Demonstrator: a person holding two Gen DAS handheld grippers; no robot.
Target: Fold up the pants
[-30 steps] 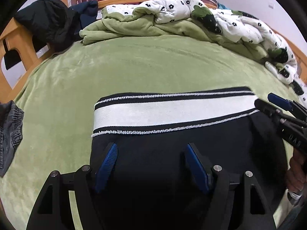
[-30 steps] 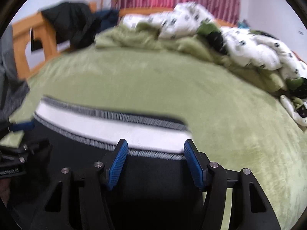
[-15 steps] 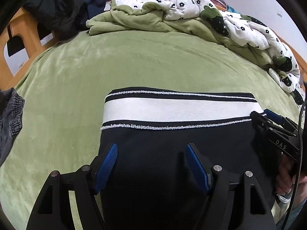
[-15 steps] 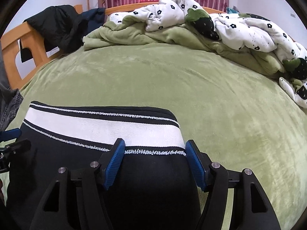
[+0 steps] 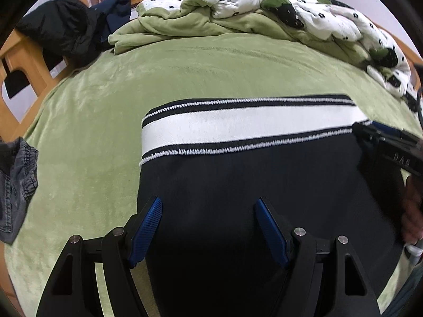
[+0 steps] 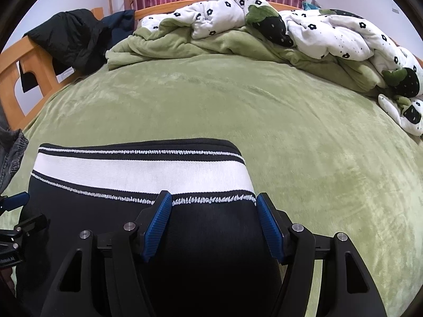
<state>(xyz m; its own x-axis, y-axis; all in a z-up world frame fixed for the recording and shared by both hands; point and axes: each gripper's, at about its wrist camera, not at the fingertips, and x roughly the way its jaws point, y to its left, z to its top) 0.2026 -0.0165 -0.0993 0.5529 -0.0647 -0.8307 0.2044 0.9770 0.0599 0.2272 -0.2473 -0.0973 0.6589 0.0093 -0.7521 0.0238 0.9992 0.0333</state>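
Black pants (image 5: 238,185) with a white waistband edged in black-and-white trim (image 5: 238,126) lie folded flat on the green bed (image 5: 92,121). My left gripper (image 5: 208,206) is open above the black fabric, near the pants' left edge. My right gripper (image 6: 212,203) is open above the pants' right side (image 6: 132,224), its fingertips at the lower trim of the waistband (image 6: 132,169). The right gripper also shows at the right edge of the left wrist view (image 5: 391,148). Neither gripper holds anything.
A crumpled green blanket and white flowered quilt (image 6: 264,34) lie along the far and right side of the bed. A dark jacket (image 6: 71,39) hangs on the wooden frame (image 6: 15,79) at left. Grey jeans (image 5: 13,185) lie at the left edge.
Both grippers have drawn closer to the pants and steadied; the waistband looks flatter and squarer than a second ago. Both stay open.
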